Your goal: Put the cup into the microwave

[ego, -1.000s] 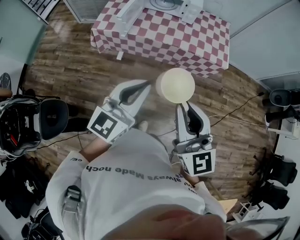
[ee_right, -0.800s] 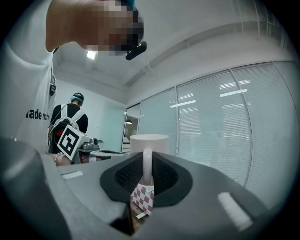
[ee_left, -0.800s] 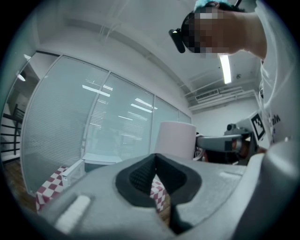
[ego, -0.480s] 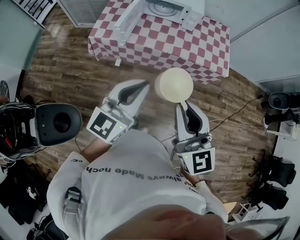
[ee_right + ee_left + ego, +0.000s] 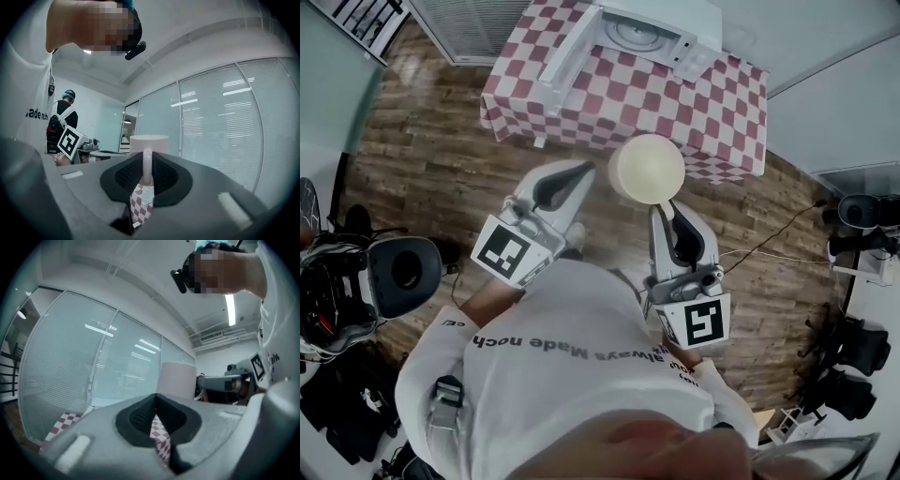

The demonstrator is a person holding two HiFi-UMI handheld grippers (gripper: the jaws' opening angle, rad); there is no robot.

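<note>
A cream cup (image 5: 647, 169) hangs over the wooden floor, held by its handle in my right gripper (image 5: 671, 206), which is shut on it. In the right gripper view the cup (image 5: 149, 142) stands upright just past the jaws, its handle (image 5: 147, 165) pinched between the pads. My left gripper (image 5: 589, 171) sits just left of the cup, shut with nothing in it; its view shows the cup (image 5: 177, 379) beyond the closed pads. The white microwave (image 5: 652, 33) stands on a red-checked table (image 5: 712, 103) ahead, its door (image 5: 567, 61) swung open to the left.
A black round seat (image 5: 401, 274) and dark gear lie at the left. Cables (image 5: 769, 242) cross the floor at the right, near black equipment (image 5: 862, 211). Another person (image 5: 63, 117) stands in the background. Glass walls with blinds surround the room.
The table and microwave have slid further into view and closer. The black seat at the left has shifted. Both grippers and the cup keep their places in front of the body.
</note>
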